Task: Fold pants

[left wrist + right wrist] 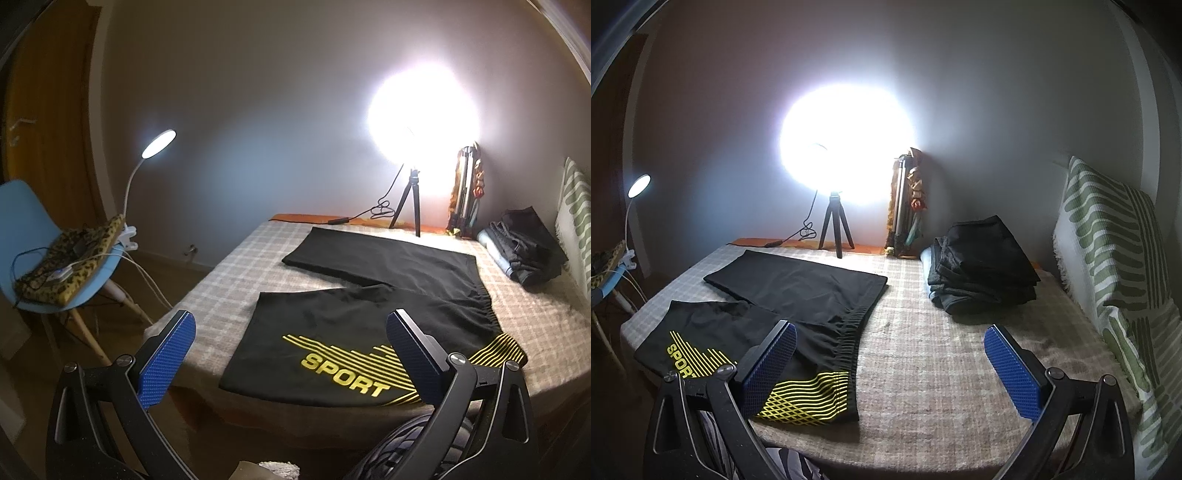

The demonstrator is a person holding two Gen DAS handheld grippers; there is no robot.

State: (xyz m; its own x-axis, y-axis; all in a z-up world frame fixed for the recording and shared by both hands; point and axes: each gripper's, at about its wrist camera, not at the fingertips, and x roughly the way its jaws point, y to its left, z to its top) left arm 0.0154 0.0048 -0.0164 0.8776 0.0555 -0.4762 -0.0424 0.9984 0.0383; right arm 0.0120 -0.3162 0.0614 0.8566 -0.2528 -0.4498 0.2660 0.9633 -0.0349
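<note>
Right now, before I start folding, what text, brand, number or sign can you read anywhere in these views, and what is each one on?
"SPORT" in yellow capitals, printed over yellow stripes on the near leg of the black pants spread on the checked blanket. In the right wrist view the left finger of the right gripper hides its last letter.
No other text is readable: none shows on the stack of dark folded clothes or the blue chair.

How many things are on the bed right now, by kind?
Black pants laid flat: 1
Pile of folded dark clothes: 1
Bright light on a tripod: 1
Striped cushion: 1
Total: 4
</note>
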